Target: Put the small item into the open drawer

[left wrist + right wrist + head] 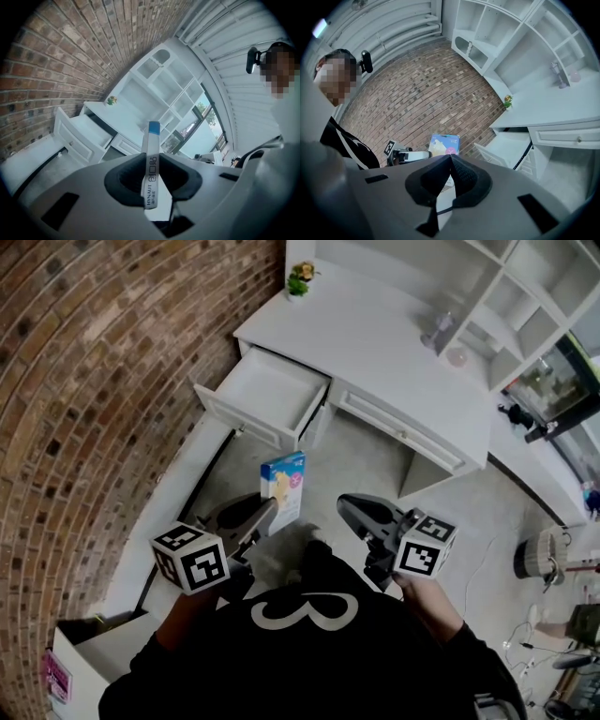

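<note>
My left gripper [270, 510] is shut on a small flat blue-and-white box [284, 486], held upright above the floor in front of the desk. In the left gripper view the box [151, 164] stands edge-on, pinched between the dark pads. The open drawer [267, 395] juts out of the white desk's left end, ahead of the box and apart from it; it also shows in the left gripper view [82, 131] and the right gripper view [506, 147]. My right gripper [345, 505] hangs beside the box at the right, jaw tips together [450, 157], with nothing between them.
The white desk top [375, 343] carries a small potted plant [298, 279] and a clear bottle [437, 329]. A closed drawer [398, 432] lies right of the open one. A brick wall [103, 381] runs along the left. White shelves [525, 296] rise behind.
</note>
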